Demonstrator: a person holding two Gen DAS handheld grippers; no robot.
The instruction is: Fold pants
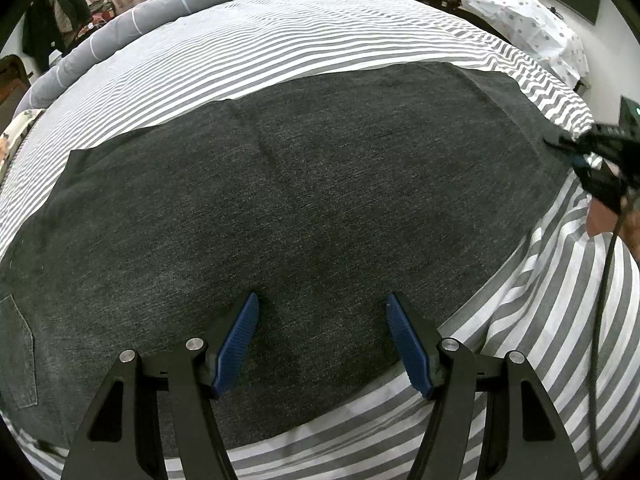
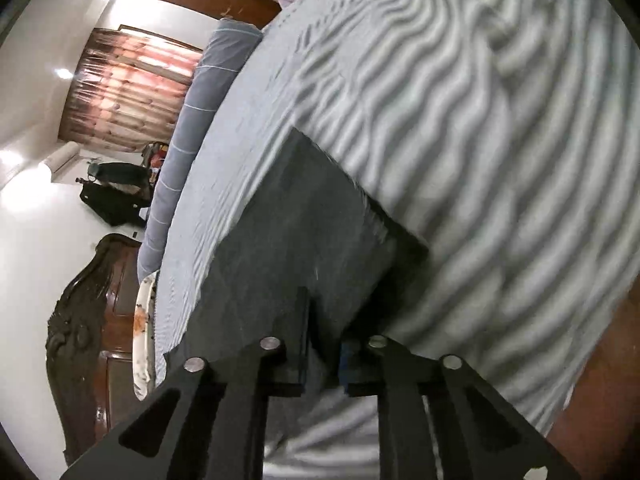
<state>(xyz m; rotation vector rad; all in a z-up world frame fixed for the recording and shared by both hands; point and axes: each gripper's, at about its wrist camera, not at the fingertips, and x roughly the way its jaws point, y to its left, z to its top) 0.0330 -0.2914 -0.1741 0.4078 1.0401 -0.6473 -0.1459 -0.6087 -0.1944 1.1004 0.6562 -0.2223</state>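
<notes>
Dark grey pants (image 1: 300,200) lie spread flat across the striped bed sheet (image 1: 280,40), a back pocket (image 1: 18,356) showing at the far left. My left gripper (image 1: 322,316) hovers over the near edge of the pants, blue pads wide apart and nothing between them. At the right end of the pants my right gripper (image 1: 568,148) pinches the hem corner. In the right wrist view the pants (image 2: 296,232) run up between the fingers of the right gripper (image 2: 326,320), which is shut on the fabric; the picture is blurred.
A rolled grey duvet (image 1: 160,12) lies along the far side of the bed. A white dotted cloth (image 1: 528,12) sits at the far right corner. A carved wooden headboard (image 2: 88,304) stands beyond the bed's end. A black cable (image 1: 604,280) hangs from the right gripper.
</notes>
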